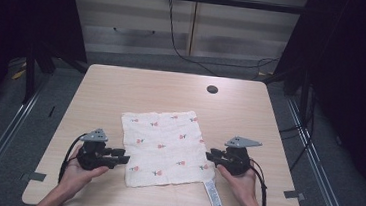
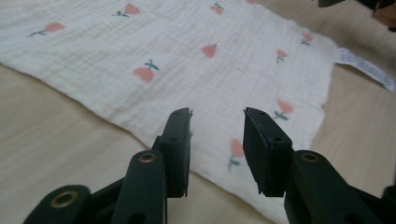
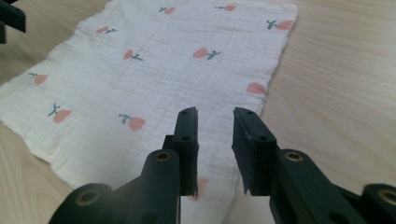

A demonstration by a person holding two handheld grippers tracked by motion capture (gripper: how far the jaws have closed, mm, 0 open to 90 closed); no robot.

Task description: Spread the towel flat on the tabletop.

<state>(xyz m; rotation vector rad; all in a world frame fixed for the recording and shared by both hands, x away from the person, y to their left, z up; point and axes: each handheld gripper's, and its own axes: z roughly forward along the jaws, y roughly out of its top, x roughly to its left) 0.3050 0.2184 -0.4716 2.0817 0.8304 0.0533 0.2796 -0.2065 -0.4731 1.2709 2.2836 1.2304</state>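
High view: cloth (image 1: 166,147) flat on table (image 1: 240,113), between left gripper (image 1: 122,157) and right gripper (image 1: 210,156). Both parted at its side edges, gripping nothing.

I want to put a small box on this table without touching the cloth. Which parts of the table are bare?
The wide strip of the table beyond the flowered cloth, up to the round hole, is bare. The far left and far right sides are bare too. The near side is crowded: the left gripper and right gripper flank the cloth, and its label lies near the front edge.
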